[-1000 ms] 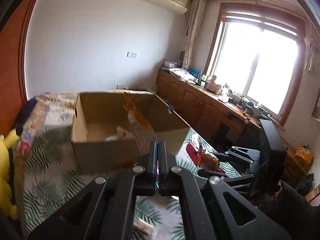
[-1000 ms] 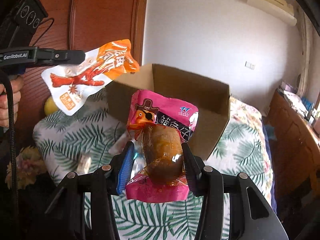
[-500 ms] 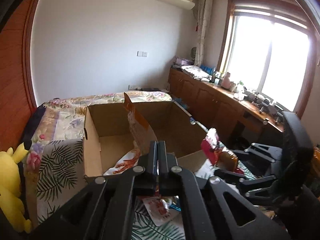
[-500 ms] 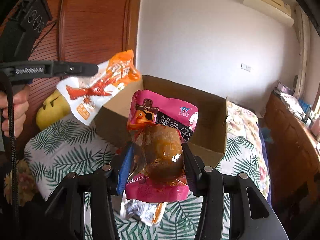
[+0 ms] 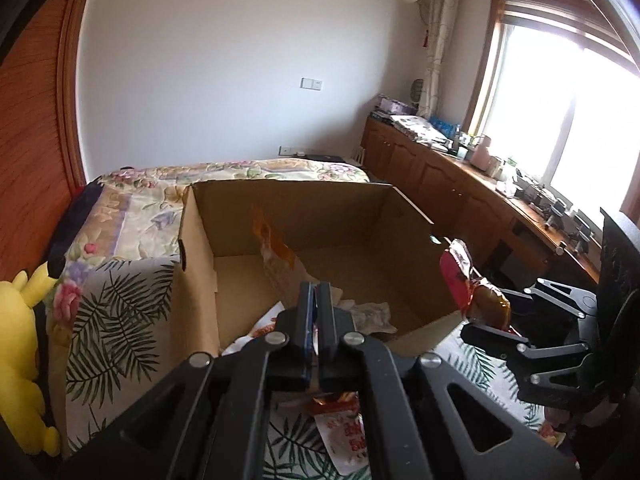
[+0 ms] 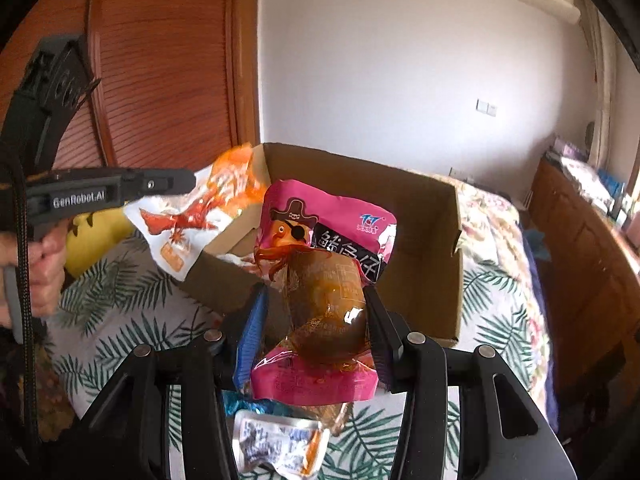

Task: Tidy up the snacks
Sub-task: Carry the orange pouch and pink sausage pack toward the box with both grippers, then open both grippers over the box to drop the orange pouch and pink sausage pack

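Note:
An open cardboard box (image 5: pixel 304 212) (image 6: pixel 424 236) stands on the leaf-patterned bedspread. My left gripper (image 5: pixel 317 292) is shut on an orange and white snack packet (image 5: pixel 278 260), seen edge-on above the box's near side. In the right wrist view that packet (image 6: pixel 192 216) hangs from the left gripper (image 6: pixel 188 180) at the box's left corner. My right gripper (image 6: pixel 316 300) is shut on a pink packet with a brown snack (image 6: pixel 324 280), held upright in front of the box. From the left wrist, the right gripper (image 5: pixel 486 324) and pink packet (image 5: pixel 460 276) sit at the box's right corner.
Several packets lie inside the box (image 5: pixel 370 314). Loose packets lie on the bedspread below the grippers (image 5: pixel 344 436) (image 6: pixel 276 444). A yellow plush toy (image 5: pixel 20 344) sits at the bed's left edge. Wooden cabinets (image 5: pixel 440 184) run along the right under a window. A hand (image 6: pixel 44 268) grips the left handle.
Both grippers have moved closer to the box with their packets. The orange and white packet now hangs over the box's near side, and the inside of the box shows more fully.

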The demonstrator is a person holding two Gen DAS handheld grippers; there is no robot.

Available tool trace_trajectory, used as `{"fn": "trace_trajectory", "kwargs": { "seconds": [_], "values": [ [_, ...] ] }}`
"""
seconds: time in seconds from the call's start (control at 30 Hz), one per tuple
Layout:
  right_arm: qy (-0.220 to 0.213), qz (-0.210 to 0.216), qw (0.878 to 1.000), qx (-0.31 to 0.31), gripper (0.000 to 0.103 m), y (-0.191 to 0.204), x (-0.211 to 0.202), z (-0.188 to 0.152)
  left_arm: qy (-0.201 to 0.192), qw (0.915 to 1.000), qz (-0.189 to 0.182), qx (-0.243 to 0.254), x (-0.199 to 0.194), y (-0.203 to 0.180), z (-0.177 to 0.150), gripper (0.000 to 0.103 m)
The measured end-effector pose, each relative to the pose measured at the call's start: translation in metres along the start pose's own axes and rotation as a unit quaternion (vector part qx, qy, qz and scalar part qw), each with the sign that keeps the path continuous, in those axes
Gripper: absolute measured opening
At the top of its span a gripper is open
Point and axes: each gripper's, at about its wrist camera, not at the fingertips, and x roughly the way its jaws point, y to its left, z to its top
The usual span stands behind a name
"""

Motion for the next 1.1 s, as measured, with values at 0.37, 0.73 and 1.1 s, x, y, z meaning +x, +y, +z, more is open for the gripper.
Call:
{"fn": "trace_trajectory", "kwargs": {
  "seconds": [0.37, 0.73, 1.1],
  "values": [
    [0.022, -0.017, 0.999, 0.044, 0.049, -0.011, 0.029, 0.011, 0.021, 0.9989, 0.040, 0.006, 0.017, 0.012, -0.003, 0.001],
    [0.018, -0.020, 0.997, 0.067, 0.051, -0.017, 0.036, 0.016, 0.036, 0.9972, 0.057, 0.032, 0.023, -0.002, -0.009, 0.019],
    [-0.016, -0.014, 0.997, 0.068, 0.060, -0.010, 0.014, 0.008, 0.023, 0.9949, 0.069, 0.070, 0.001, -0.023, -0.018, 0.035]
  ]
}}
